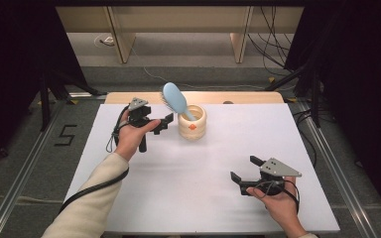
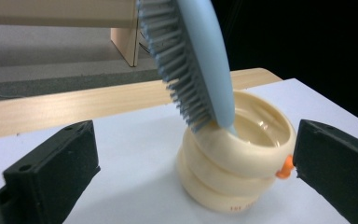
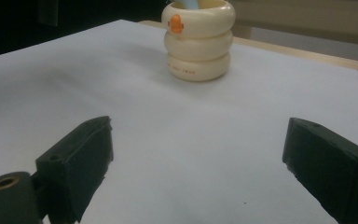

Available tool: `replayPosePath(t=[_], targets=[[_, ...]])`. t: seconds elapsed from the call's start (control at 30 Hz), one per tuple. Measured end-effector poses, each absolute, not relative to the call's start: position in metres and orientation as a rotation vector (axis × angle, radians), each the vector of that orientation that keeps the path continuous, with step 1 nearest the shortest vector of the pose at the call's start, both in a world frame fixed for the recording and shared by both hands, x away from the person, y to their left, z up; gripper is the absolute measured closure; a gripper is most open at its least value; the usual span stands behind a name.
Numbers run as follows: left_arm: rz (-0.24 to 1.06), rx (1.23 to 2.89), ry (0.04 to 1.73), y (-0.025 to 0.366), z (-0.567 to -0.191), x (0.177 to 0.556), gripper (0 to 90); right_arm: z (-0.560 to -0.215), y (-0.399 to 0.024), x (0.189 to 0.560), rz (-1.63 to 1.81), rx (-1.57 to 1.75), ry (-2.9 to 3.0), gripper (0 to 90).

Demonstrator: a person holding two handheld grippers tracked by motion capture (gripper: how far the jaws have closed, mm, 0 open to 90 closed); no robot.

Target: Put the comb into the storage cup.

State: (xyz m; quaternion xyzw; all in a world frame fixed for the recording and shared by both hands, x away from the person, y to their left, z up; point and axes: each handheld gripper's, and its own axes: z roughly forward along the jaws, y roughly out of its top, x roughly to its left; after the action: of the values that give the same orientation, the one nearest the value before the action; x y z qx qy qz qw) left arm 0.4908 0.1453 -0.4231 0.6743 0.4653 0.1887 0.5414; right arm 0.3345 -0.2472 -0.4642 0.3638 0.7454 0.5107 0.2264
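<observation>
The brush [image 2: 200, 65] handle's lower end is hidden inside the cup [image 2: 235, 161]; the left gripper view's top edge cuts its head off; the small print near the cup's base is too small to read; the right gripper view's top edge crops the cup's rim.

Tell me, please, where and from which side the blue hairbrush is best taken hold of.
Probably by the head of the hairbrush, from the left, where the open left claw waits. Its handle sits inside the cup, so the head alone stands clear, leaning back-left. Pinch its smooth back and bristle face.
</observation>
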Motion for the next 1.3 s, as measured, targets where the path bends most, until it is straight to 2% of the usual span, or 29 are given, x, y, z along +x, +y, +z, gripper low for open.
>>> replayPosePath(t=[0.43,1.3], targets=[[0.469,1.635,1.094,0.161,-0.437,0.466,0.0,-0.464,-0.248,0.335,1.404,1.002,2.058,9.5],[0.475,1.695,1.013,0.159,-0.441,0.421,0.0,-0.463,-0.250,0.336,1.408,0.994,2.053,9.5]])
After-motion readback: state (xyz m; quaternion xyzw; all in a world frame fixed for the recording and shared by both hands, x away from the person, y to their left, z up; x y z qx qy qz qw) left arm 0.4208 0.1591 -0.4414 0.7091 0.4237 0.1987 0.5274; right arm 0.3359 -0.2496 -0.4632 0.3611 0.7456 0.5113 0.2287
